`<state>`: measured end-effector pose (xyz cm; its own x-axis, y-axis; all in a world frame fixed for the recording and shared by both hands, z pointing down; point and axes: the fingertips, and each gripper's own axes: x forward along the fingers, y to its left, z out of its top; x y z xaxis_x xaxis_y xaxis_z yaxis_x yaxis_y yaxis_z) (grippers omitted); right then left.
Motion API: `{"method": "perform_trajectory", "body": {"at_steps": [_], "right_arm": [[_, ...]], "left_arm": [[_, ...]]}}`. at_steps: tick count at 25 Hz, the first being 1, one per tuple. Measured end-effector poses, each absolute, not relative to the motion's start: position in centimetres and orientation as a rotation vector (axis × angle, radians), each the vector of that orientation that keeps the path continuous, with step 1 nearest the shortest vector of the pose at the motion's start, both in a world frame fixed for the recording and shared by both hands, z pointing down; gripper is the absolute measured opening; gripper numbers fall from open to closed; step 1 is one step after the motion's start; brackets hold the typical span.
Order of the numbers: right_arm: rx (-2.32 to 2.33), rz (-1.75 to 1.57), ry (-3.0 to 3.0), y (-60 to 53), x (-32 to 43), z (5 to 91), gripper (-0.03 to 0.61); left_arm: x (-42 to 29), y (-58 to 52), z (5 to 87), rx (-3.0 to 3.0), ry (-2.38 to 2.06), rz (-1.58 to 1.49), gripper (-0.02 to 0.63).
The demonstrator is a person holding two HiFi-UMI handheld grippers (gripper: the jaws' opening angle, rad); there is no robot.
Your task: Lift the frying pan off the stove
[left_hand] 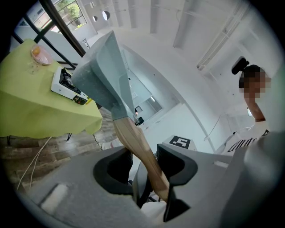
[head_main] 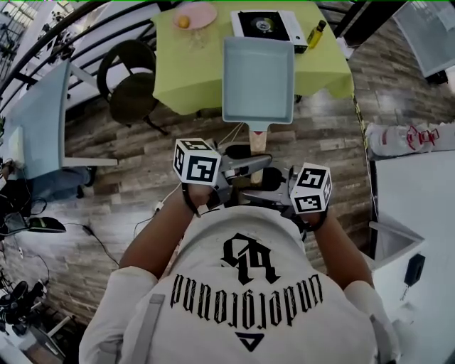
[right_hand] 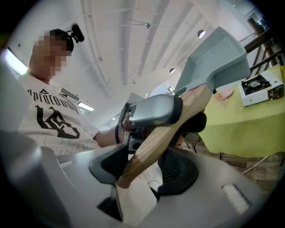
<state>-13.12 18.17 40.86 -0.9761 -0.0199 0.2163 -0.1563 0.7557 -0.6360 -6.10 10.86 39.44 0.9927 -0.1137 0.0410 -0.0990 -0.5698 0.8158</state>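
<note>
Left gripper (left_hand: 147,165) and right gripper (right_hand: 146,168), facing each other, are both clamped partway closed on the wooden handle (head_main: 257,141) of the frying pan (head_main: 257,78) — held in the air, clear of the stove (head_main: 261,25) on the green-clothed table (head_main: 190,75).

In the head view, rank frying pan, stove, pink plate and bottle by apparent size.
Largest to smallest:
frying pan (held nearer the camera, which inflates it)
stove
pink plate
bottle
</note>
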Motion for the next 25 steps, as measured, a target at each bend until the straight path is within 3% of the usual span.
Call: {"method": "perform_trajectory", "body": {"at_steps": [25], "right_arm": [[0.155,1.009,-2.748,21.4,-15.9,40.8,0.21]], "left_arm": [[-8.8,14.1,39.2,2.186,-0.13,-0.025,0.186]]}}
